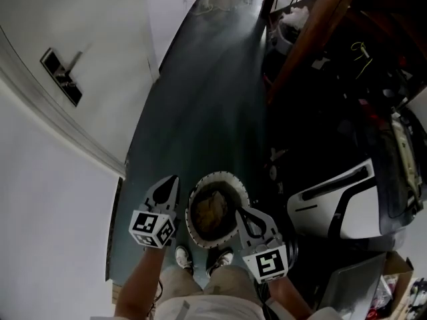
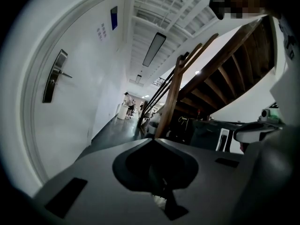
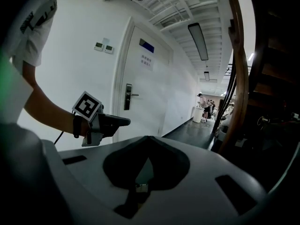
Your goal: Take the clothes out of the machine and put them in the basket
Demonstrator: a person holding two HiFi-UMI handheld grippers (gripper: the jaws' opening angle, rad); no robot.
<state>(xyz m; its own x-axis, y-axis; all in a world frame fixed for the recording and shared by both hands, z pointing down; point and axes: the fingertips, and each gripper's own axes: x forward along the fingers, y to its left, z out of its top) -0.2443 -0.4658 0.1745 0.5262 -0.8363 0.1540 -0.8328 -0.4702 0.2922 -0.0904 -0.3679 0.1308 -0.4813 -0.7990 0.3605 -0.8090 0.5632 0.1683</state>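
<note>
Door [image 1: 63, 79] fills the far left. Left gripper [image 1: 172, 184], jaws pressed together and empty, hangs beside the basket [image 1: 220, 176] holding crumpled clothes [image 1: 212, 211]. Right gripper [image 1: 241, 215], jaws likewise together and empty, flanks its other side.

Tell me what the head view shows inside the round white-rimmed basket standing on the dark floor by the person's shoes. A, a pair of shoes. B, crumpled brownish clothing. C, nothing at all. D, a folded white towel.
B: in the head view, crumpled brownish clothing fills the inside of the round white-rimmed basket.
</note>
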